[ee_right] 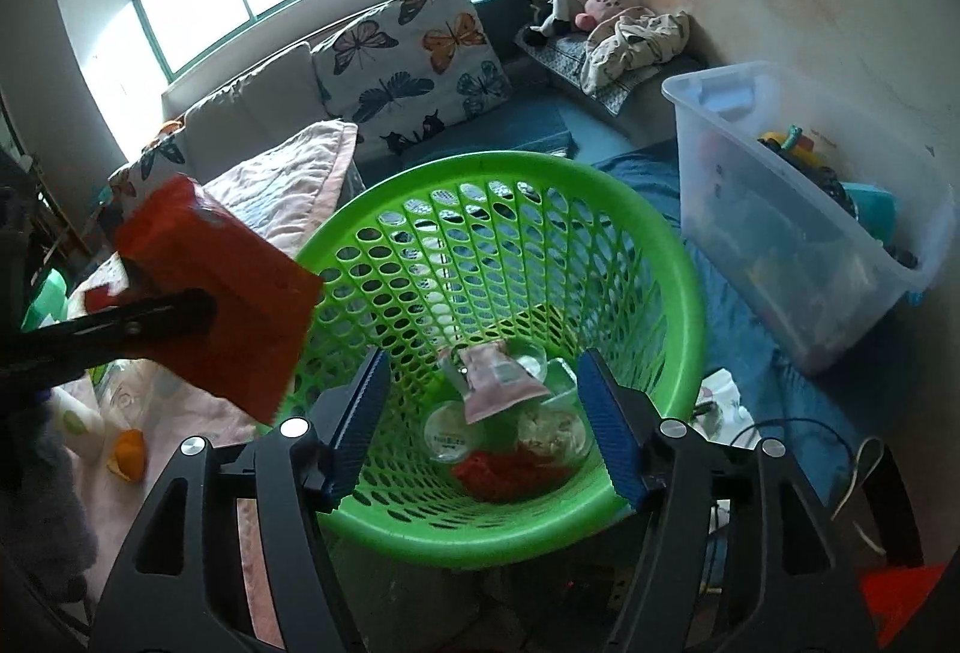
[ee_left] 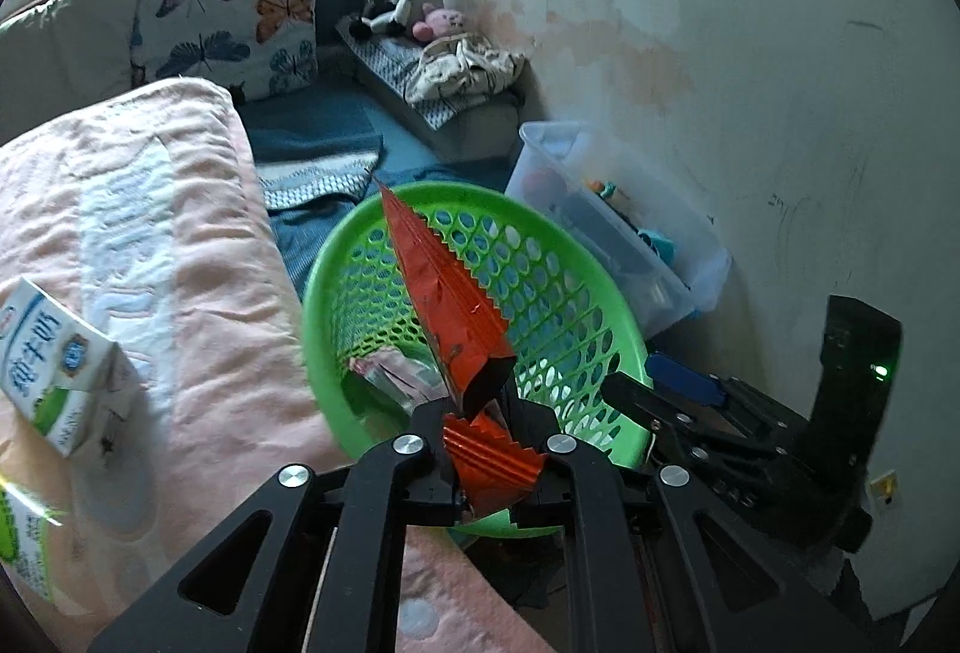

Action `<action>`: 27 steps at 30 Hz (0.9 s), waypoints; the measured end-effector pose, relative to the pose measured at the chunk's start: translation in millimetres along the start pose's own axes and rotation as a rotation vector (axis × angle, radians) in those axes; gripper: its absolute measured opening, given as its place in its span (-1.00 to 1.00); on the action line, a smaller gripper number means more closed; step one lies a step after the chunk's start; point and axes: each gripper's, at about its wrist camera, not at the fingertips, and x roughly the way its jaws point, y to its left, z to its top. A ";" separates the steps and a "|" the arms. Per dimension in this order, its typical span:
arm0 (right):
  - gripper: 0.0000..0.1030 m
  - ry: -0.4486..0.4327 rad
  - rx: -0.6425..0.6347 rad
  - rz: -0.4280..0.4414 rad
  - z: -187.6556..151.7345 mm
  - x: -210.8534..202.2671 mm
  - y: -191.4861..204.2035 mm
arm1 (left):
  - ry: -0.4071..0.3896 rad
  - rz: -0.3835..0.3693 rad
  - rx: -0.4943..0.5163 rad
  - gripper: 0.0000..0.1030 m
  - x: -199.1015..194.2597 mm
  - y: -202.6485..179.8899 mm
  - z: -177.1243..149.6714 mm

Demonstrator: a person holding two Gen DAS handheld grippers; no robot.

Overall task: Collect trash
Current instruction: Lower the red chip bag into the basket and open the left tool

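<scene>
Black fingers [ee_left: 447, 449] of the left gripper [ee_left: 493, 434] are clamped on a red foil snack wrapper [ee_left: 447, 293], which hangs at the green mesh basket's [ee_right: 684, 257] nine-o'clock rim, while the right gripper [ee_right: 480, 419] waits with its blue-padded fingers spread and empty over the basket mouth. To finish well, I would carry the wrapper further toward the basket's centre before releasing, so it drops onto the cups and packets below instead of catching the rim. Chinese lettering shows on the milk carton [ee_left: 51, 368] lying on the pink quilt [ee_left: 198, 257] at nine o'clock, too distorted to read confidently.

Basket [ee_right: 672, 257] mouth open; red wrapper [ee_right: 222, 305] overhangs rim.
</scene>
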 end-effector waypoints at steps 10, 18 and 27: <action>0.27 -0.008 0.020 0.011 -8.2 -9.3 -2.1 | 0.021 0.012 -0.006 -0.12 16.5 -1.3 -3.9; 0.28 -0.015 0.028 0.030 -14.5 -19.0 3.0 | 0.003 0.020 -0.013 -0.10 -0.3 3.3 -11.6; 0.34 -0.028 -0.009 0.078 -21.9 -33.1 29.3 | -0.059 0.079 -0.024 -0.04 -47.1 19.5 -34.5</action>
